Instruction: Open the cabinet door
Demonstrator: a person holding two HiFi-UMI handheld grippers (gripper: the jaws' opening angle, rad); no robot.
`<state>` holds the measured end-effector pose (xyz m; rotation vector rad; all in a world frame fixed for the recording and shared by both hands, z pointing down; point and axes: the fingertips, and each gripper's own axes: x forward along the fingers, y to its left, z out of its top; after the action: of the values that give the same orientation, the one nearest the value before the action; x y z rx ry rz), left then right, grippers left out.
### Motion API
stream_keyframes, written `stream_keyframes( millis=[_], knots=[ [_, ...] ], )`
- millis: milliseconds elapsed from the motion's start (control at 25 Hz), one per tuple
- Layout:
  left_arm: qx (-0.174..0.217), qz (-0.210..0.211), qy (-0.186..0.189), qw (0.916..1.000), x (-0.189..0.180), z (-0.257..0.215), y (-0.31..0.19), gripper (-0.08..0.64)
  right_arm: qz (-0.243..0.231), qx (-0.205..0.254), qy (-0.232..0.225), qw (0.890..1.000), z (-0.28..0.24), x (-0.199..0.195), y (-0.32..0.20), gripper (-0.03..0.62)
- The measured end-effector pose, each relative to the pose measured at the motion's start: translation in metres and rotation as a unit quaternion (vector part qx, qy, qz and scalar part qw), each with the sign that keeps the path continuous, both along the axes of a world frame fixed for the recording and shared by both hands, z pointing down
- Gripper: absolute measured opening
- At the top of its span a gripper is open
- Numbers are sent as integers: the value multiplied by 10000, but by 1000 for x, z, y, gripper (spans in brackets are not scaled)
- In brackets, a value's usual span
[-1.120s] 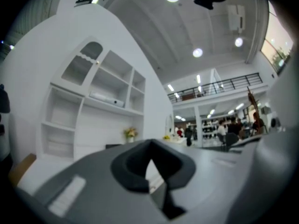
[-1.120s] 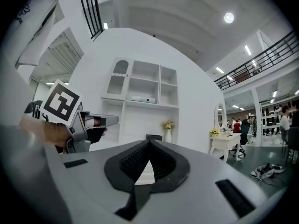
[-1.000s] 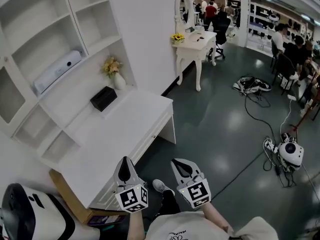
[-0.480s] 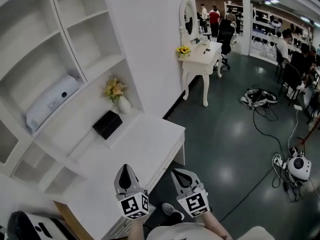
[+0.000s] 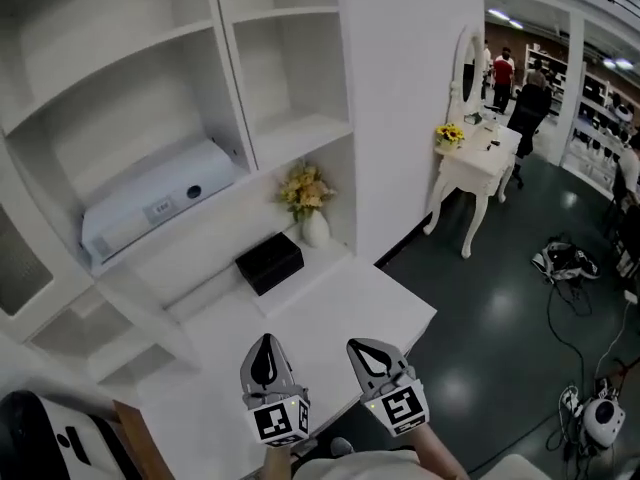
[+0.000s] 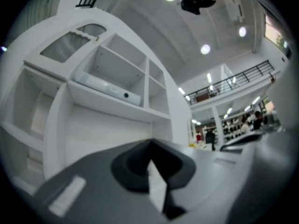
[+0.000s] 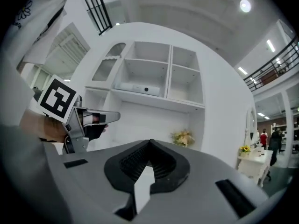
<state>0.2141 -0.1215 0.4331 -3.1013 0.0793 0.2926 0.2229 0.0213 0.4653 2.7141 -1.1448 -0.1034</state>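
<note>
A white shelf unit [image 5: 250, 118] rises above a white desk [image 5: 340, 318]. Its arched glazed cabinet door [image 7: 108, 64] sits at the unit's upper left and looks closed; it also shows in the left gripper view [image 6: 70, 43] and at the head view's left edge [image 5: 18, 258]. My left gripper [image 5: 264, 340] and right gripper [image 5: 368, 346] are held side by side low in the head view, over the desk's near edge. Both are shut, empty and well short of the door. The right gripper view shows the left gripper [image 7: 110, 117] to its left.
A white boxy device [image 5: 150, 208] lies on a shelf. A black box [image 5: 268, 262] and a vase of flowers [image 5: 308, 203] stand at the desk's back. A dressing table with a mirror [image 5: 480, 163], floor cables [image 5: 565, 260] and people lie to the right.
Both grippers have come forward and a little up, from beside the desk to over its near edge. The shelf unit is nearer and larger. Both grippers stay shut.
</note>
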Motion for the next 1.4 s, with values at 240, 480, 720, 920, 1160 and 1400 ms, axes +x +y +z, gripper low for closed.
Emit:
stream_keyframes(
  millis=[240, 480, 720, 920, 1160, 1400],
  knots=[
    [-124, -881, 8, 9960, 1, 4, -55, 5, -1117, 433, 353, 9922, -33, 29, -73, 0],
    [-123, -2071, 114, 9782, -16, -13, -97, 5, -2405, 716, 368, 9673, -62, 37, -140, 0],
    [-99, -3564, 209, 9340, -64, -23, -122, 5, -3856, 918, 298, 9176, -73, 14, -198, 0],
    [38, -4527, 141, 8916, -117, -29, -114, 5, -4741, 1065, 253, 8737, -81, -20, -224, 0],
    [-146, -5457, 66, 8378, -190, -31, -100, 5, -5249, 987, -29, 8454, -68, -64, -227, 0],
    [-229, -5775, 112, 8160, -230, -31, -96, 5, -5494, 928, -37, 8304, -56, -94, -231, 0]
  ],
)
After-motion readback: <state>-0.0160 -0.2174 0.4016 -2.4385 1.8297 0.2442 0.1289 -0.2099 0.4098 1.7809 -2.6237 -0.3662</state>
